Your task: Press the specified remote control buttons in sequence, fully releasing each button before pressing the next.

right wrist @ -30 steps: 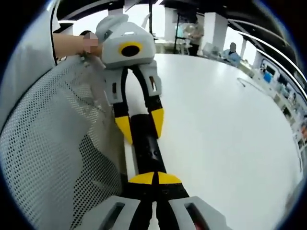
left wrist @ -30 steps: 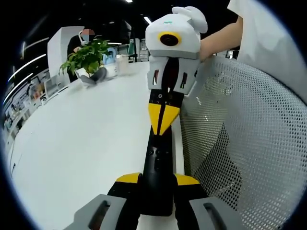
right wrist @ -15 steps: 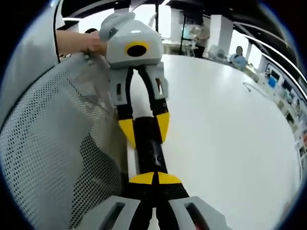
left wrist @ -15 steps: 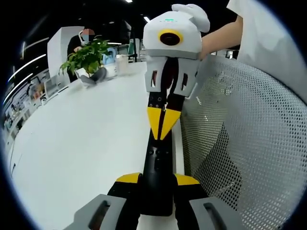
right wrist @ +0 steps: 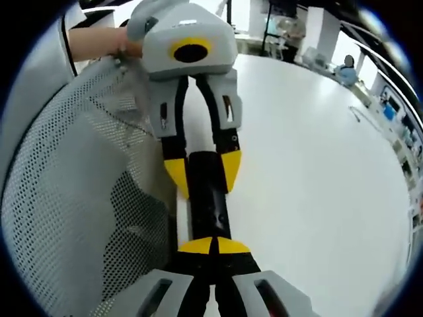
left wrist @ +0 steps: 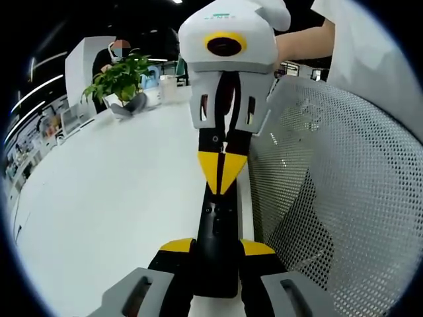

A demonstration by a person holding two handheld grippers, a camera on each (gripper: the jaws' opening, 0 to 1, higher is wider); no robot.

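The left hand-held gripper [left wrist: 216, 247] clamps the near end of the black remote control [left wrist: 217, 238], its yellow-tipped jaws pressed to either side. The right hand-held gripper [left wrist: 221, 173] has its jaws pinched together, tips resting on the far part of the remote (button pressed or not, I cannot tell). The remote lies at the edge of the white table [left wrist: 112, 191], just beside a white mesh chair back [left wrist: 337, 198]. A potted plant [left wrist: 119, 78] stands far across the table.
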